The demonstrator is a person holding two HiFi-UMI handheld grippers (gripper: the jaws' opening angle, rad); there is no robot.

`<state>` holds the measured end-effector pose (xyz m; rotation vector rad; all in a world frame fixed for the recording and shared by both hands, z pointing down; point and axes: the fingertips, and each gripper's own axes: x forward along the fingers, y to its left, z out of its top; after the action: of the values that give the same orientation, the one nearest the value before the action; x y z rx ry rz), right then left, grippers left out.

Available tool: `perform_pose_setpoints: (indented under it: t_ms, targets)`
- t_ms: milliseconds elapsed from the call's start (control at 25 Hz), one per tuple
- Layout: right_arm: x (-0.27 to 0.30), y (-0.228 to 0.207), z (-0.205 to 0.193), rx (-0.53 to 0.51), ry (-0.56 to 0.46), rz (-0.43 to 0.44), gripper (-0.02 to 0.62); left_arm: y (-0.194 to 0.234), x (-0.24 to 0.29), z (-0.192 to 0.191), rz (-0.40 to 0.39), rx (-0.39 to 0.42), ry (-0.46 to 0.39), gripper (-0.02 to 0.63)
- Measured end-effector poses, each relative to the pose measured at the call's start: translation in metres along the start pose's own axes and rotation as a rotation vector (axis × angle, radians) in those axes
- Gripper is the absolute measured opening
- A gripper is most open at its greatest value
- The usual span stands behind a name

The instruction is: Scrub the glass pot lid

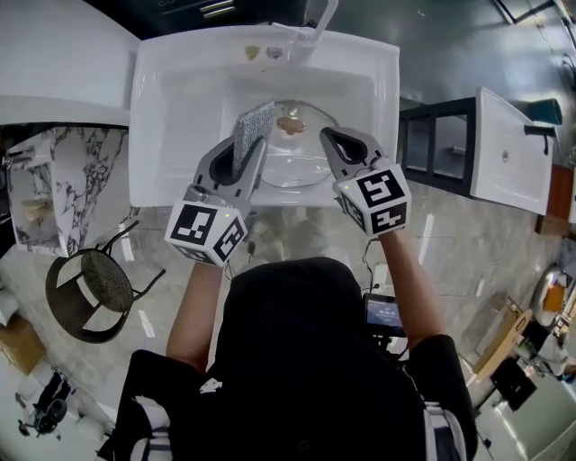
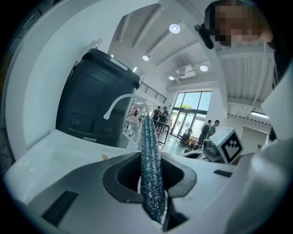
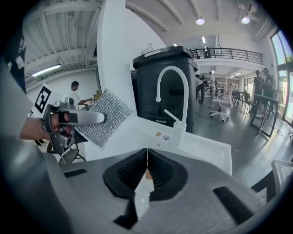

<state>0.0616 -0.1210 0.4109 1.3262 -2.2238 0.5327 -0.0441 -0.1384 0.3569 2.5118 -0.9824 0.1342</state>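
Observation:
The glass pot lid (image 1: 299,167) lies in the basin of the white sink (image 1: 175,108), with a brownish patch at its middle. My left gripper (image 1: 249,155) hovers over the lid's left side, shut on a silvery scrub cloth (image 1: 253,131) that sticks up past the fingertips. In the left gripper view the scrub cloth (image 2: 151,169) shows edge-on, pinched in the left gripper (image 2: 152,183). My right gripper (image 1: 327,136) is over the lid's right side, shut with nothing in it. The right gripper view has the right gripper (image 3: 147,156) with jaws together, and the scrub cloth (image 3: 104,118) off to the left.
A white faucet (image 1: 317,25) stands at the sink's far rim, with a black bin (image 3: 167,87) behind it. A marble counter (image 1: 63,185) and a black round chair (image 1: 97,290) are at the left. At the right is a white cabinet (image 1: 508,149). People stand in the background.

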Motion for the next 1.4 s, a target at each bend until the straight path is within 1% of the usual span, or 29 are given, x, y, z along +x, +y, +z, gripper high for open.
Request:
perform_pose_setpoints:
  t_ms: [120, 200, 280, 640, 800, 920, 1080, 1200, 1400]
  targets:
    - [0.009, 0.003, -0.020, 0.004, 0.053, 0.034, 0.006, 0.001, 0.003, -0.009, -0.006, -0.013, 0.019, 0.075]
    - [0.015, 0.004, -0.032, 0.006, 0.085, 0.056, 0.031, 0.003, 0.007, -0.017, -0.005, -0.014, 0.035, 0.075]
    - [0.022, 0.005, -0.043, 0.008, 0.112, 0.074, 0.037, 0.005, 0.010, -0.026, -0.002, -0.020, 0.052, 0.075]
    - [0.047, 0.009, -0.084, 0.024, 0.227, 0.167, 0.117, 0.015, 0.017, -0.059, 0.023, -0.022, 0.117, 0.075]
    - [0.056, 0.008, -0.104, 0.031, 0.285, 0.213, 0.177, 0.017, 0.021, -0.068, 0.033, -0.022, 0.130, 0.075]
    - [0.063, 0.005, -0.117, 0.057, 0.326, 0.244, 0.258, 0.021, 0.022, -0.072, 0.042, -0.023, 0.140, 0.075]
    - [0.073, 0.004, -0.131, 0.083, 0.358, 0.271, 0.325, 0.026, 0.022, -0.080, 0.059, -0.024, 0.157, 0.075]
    - [0.078, 0.003, -0.146, 0.076, 0.404, 0.282, 0.345, 0.029, 0.022, -0.086, 0.071, -0.032, 0.167, 0.075]
    - [0.086, 0.000, -0.165, 0.084, 0.474, 0.288, 0.361, 0.032, 0.025, -0.091, 0.083, -0.047, 0.170, 0.075]
